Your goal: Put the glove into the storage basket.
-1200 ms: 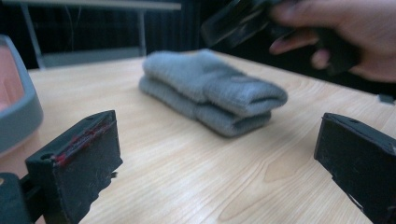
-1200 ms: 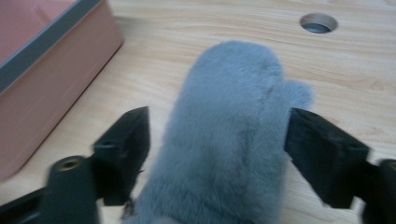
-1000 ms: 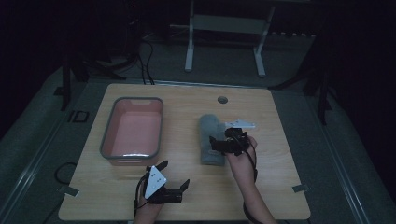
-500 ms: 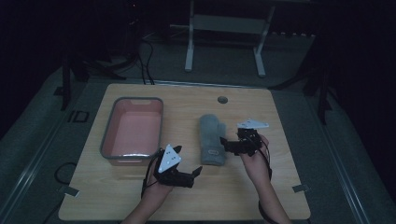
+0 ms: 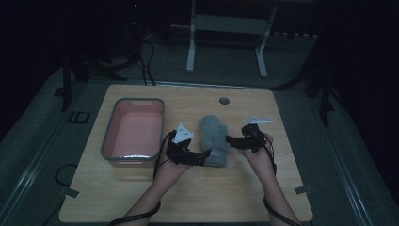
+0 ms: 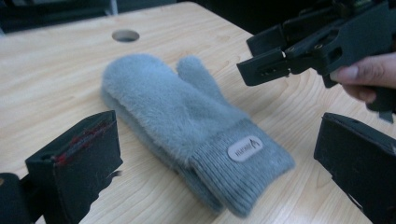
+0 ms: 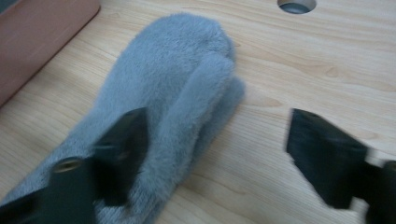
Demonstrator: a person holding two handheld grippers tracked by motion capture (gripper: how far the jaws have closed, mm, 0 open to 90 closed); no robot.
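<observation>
A fluffy grey mitten lies flat near the middle of the table. Its round tip points to the far edge. Its knit cuff points to the near edge, where the person sits. A second mitten seems to lie right under it, but that is hard to tell.

The left gripper is down by the cuff. Its jaws are wide apart, and nothing is between them. The right gripper is at the thumb side of the mitten. Its jaws have just been closing a little, but they are apart too, and they do not squeeze anything yet.

It looks like both grippers are about to grab the mitten. To do it well, each gripper should go low, close to the wood, so one jaw slides under the soft edge. The cuff is thick, so the left gripper needs a big bite. The right one can pinch the thumb or the side.

There is lots of bare table near the near edge and the right edge. The pink tub sits toward the left edge, close behind the left gripper, so that hand should not swing back. A small round hole is near the far edge.
</observation>
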